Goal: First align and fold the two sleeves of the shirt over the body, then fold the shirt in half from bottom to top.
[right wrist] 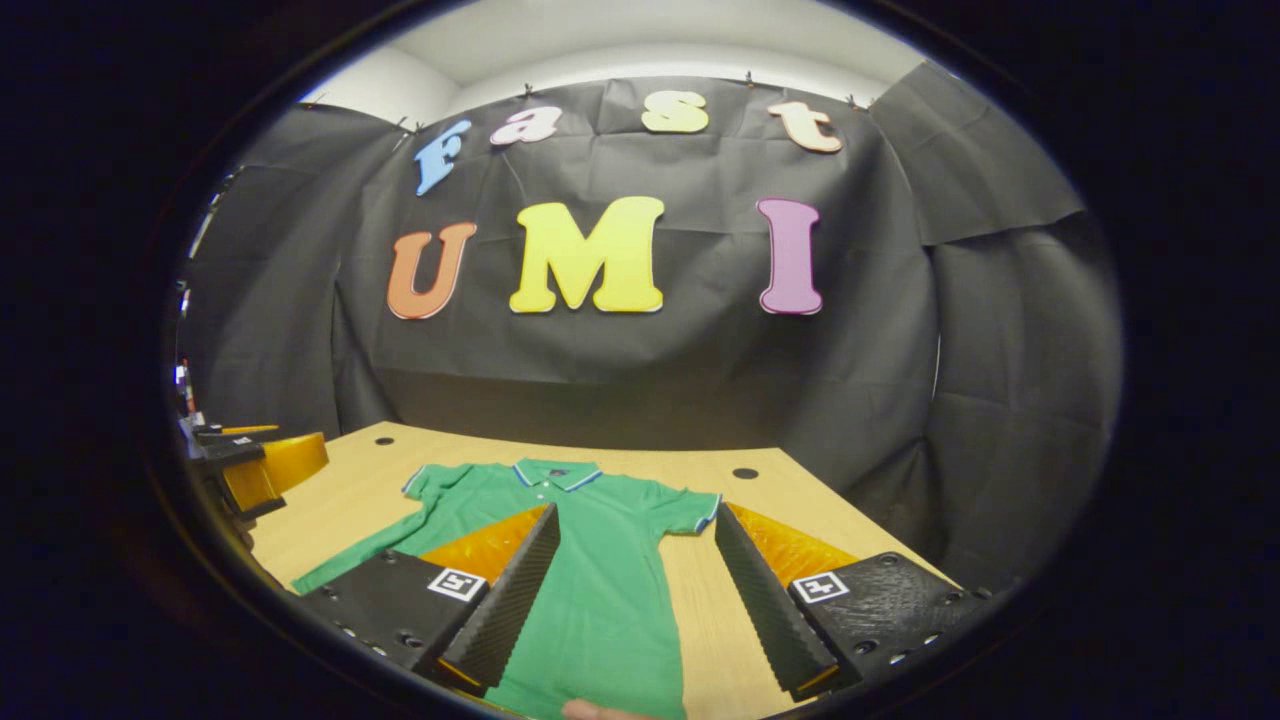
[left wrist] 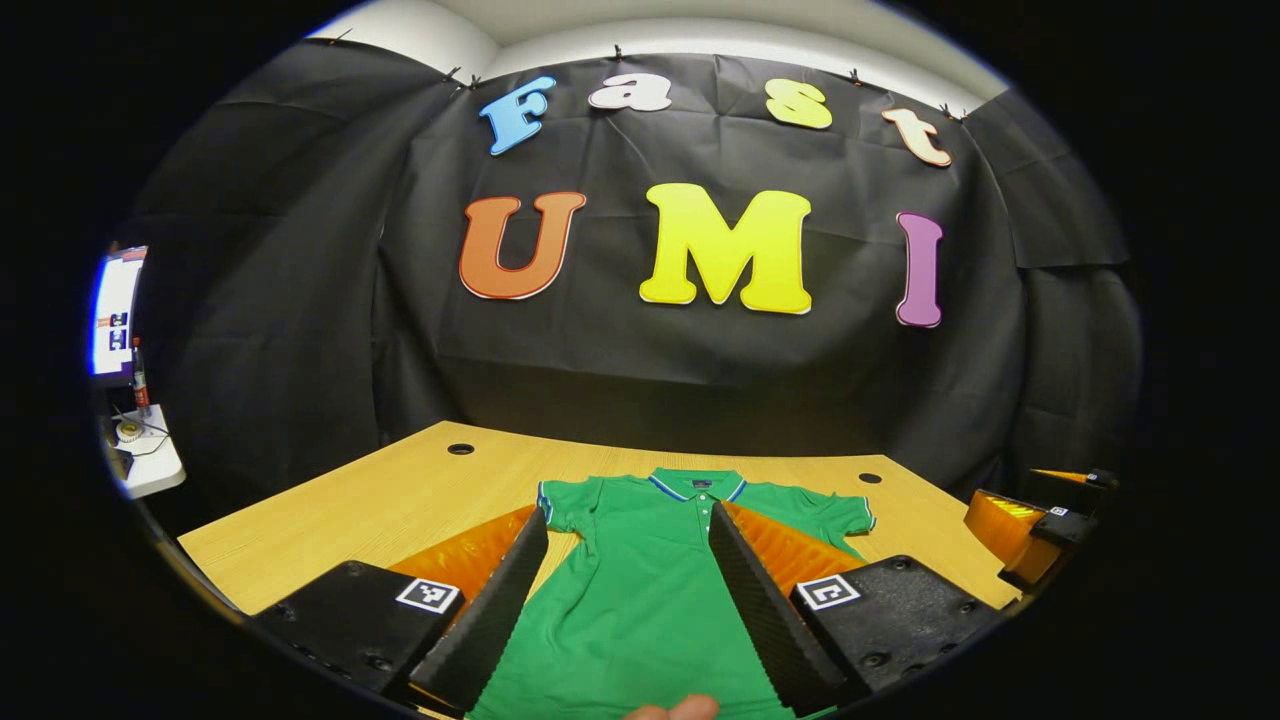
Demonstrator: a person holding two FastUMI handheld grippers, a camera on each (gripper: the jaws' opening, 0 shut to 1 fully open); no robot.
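Green polo shirt (left wrist: 640,580) lies flat on the wooden desk (left wrist: 400,500), collar away, sleeves spread and unfolded. Left tongs (left wrist: 628,530) and right tongs (right wrist: 637,525) both hover above it with jaws wide, empty, probably poised to take the sleeves.

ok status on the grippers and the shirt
Left hand-held gripper open, right hand-held gripper open, both above the table. Green shirt flat, sleeves unfolded. Nothing in the way.
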